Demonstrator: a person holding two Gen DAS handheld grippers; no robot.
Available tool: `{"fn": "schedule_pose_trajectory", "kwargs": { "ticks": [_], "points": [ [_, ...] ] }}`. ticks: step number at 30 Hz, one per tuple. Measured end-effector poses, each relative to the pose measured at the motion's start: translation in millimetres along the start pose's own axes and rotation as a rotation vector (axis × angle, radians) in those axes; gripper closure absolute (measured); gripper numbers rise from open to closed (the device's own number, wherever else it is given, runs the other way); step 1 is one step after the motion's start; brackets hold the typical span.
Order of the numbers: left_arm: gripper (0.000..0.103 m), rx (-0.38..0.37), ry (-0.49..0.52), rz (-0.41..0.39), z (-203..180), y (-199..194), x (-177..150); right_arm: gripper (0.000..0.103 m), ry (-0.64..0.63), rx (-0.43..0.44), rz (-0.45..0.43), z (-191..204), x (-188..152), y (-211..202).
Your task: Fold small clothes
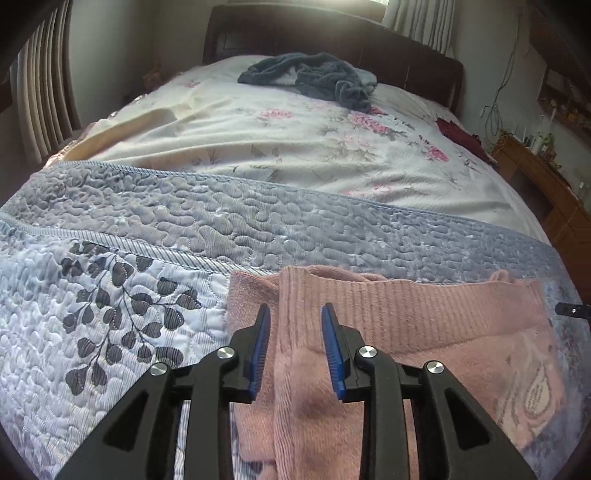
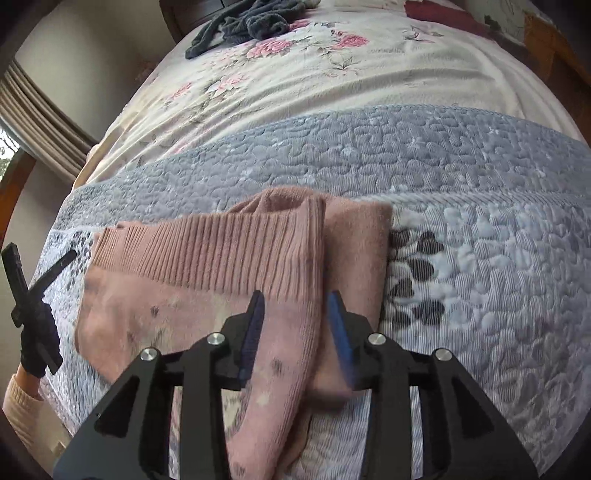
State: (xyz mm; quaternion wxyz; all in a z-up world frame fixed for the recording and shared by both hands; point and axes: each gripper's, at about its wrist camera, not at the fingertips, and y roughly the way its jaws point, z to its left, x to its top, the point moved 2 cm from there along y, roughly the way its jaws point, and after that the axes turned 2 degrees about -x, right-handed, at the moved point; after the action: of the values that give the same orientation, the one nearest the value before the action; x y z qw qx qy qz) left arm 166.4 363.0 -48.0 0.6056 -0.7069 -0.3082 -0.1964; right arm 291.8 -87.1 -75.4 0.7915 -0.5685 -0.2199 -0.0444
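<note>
I'm hovering both tools, left tool [image 1: 295, 328] and right tool [image 2: 297, 317], jaws apart and empty, over the pink garment's [image 1: 406, 317] folded-in edges, ready to pinch.

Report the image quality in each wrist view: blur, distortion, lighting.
Left wrist view: sharp; fisheye bends the bed's headboard and darkens the corners; daylight brightens the floral sheet. Right wrist view: motion blur smears the pink garment near the right gripper, whose right finger pad looks soft; same barrel distortion curves the grey quilt.
</note>
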Motion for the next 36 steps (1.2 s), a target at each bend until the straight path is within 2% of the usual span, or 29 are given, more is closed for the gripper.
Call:
{"fn": "schedule_pose_trajectory", "kwargs": {
  "ticks": [4,7,10,12,13,17,22,25,36],
  "points": [
    [0.068,-0.041,0.007,0.071,-21.7,-19.6,-35.2,0.056,-0.05,0.013,0.046,9.9,-51.5,-12.8],
    [0.064,-0.098,0.002,0.11,-41.2,-29.8,-61.5,0.056,-0.031,0.058,0.083,13.4,-84.5,-12.3],
    [0.057,-0.101,0.018,0.139,-58.7,-32.3,-80.7,0.056,-0.044,0.067,0.074,19.1,-106.1,-13.6],
    [0.057,-0.093,0.044,0.161,-67.6,-28.8,-92.3,0.062,-0.057,0.064,0.078,24.0,-115.1,-10.5],
    [0.057,-0.093,0.053,0.173,-70.1,-26.0,-97.5,0.079,-0.058,0.06,0.091,26.0,-118.9,-6.9],
    [0.057,-0.079,0.029,0.227,-66.4,-11.6,-111.8,0.087,-0.07,0.058,0.092,28.2,-119.9,-10.5],
    [0.057,-0.094,0.018,0.244,-58.5,-6.1,-118.5,0.091,-0.09,0.04,0.094,25.5,-114.7,-27.3],
    [0.057,-0.094,0.021,0.243,-57.4,-5.9,-120.2,0.091,-0.084,0.013,0.129,22.2,-121.7,-12.8],
    [0.055,-0.079,0.034,0.246,-61.2,-3.6,-122.0,0.088,-0.013,0.019,0.135,10.9,-133.3,9.9]
  ]
}}
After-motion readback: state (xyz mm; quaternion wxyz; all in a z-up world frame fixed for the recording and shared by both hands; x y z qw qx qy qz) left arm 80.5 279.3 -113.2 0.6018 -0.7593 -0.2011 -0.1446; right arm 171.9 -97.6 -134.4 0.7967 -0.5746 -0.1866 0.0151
